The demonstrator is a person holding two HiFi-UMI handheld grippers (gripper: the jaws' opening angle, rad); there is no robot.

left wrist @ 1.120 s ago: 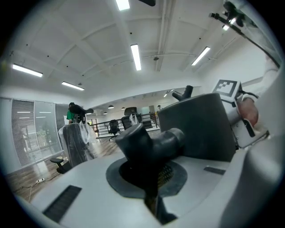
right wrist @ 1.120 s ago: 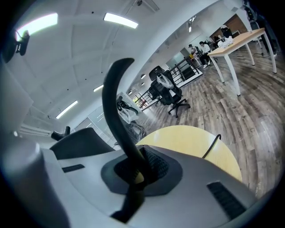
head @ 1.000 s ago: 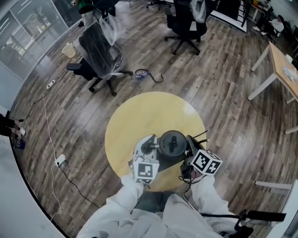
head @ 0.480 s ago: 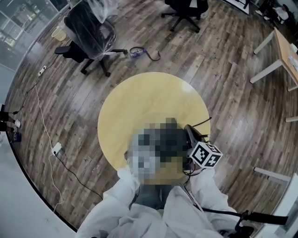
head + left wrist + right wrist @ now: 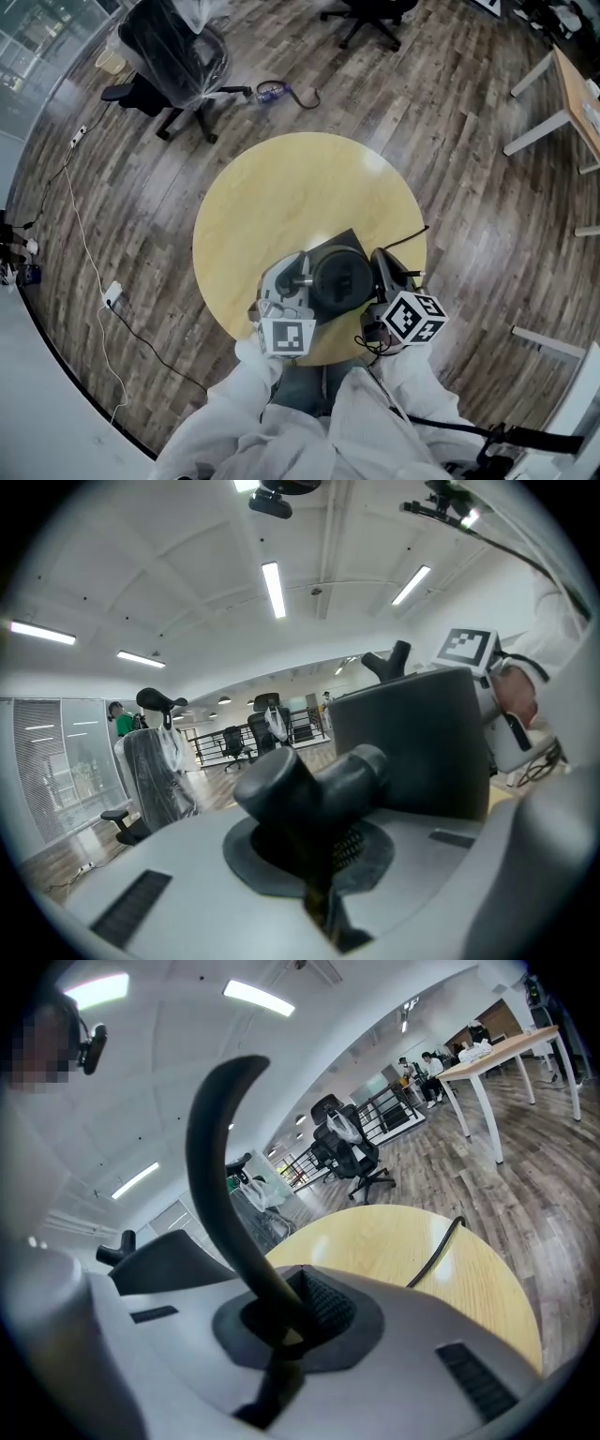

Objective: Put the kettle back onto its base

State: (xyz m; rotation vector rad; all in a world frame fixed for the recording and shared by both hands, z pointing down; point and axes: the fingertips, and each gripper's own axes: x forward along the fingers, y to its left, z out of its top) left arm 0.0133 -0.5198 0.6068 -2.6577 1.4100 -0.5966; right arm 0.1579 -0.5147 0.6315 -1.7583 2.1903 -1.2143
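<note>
Looking at the bench: kettle [image 5: 342, 279] sits directly over the base [image 5: 343, 239]. Only 1 dark corner of the base shows past it on the far side, so I can't tell if it's fully seated or a touch above.

Right gripper [image 5: 281, 1335], just right of the base, is clamped on the curved black handle [image 5: 211, 1166]. Left gripper [image 5: 314, 864], just left of the base, is clenched on a stubby black part at the kettle's side; can't say which part exactly. So 2 grips, both closed.

Cord [image 5: 405, 239] runs off the base's right side across the table [image 5: 272, 206].

Handling, my guess:
- Body is rigid with a smooth shell, so side grips may slip.
- Weight depends on the water inside, which I can't see.
- The handle is the right hold; the 2nd grip only steadies tilt.
- The base looks light and could skid if the kettle lands off-centre.
</note>
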